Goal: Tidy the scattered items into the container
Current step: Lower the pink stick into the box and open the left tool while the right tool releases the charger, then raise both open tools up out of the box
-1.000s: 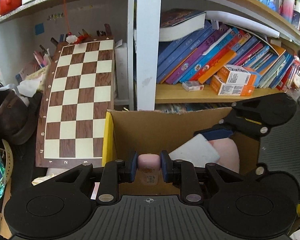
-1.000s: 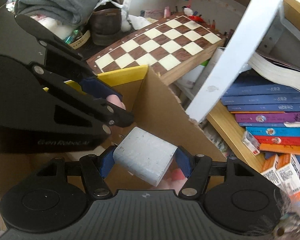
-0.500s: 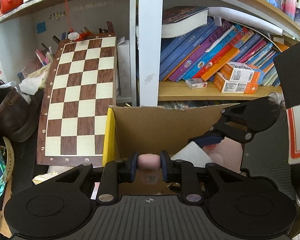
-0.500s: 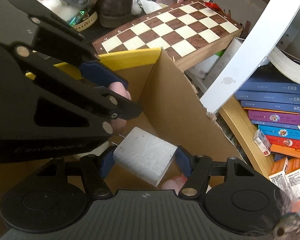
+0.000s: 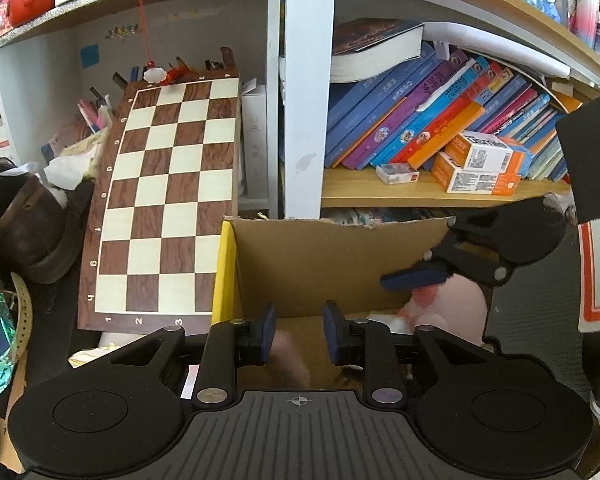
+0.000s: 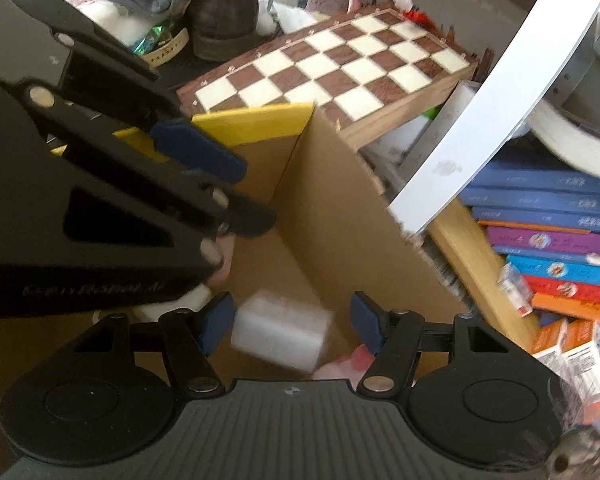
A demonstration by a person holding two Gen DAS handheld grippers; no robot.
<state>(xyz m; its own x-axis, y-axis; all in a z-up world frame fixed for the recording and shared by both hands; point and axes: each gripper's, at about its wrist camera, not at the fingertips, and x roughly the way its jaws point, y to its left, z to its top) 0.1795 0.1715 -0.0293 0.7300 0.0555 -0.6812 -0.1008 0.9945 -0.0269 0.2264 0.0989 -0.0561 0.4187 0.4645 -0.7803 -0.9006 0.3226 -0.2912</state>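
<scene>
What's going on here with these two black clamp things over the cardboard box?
A person is tidying loose items into the cardboard box with a handheld gripper in each hand. The left gripper is opening, and its small pink item, blurred, is dropping clear of the pads. The right gripper stands open around a blurred white block that the pads no longer touch. A pink plush already lies inside.
</scene>
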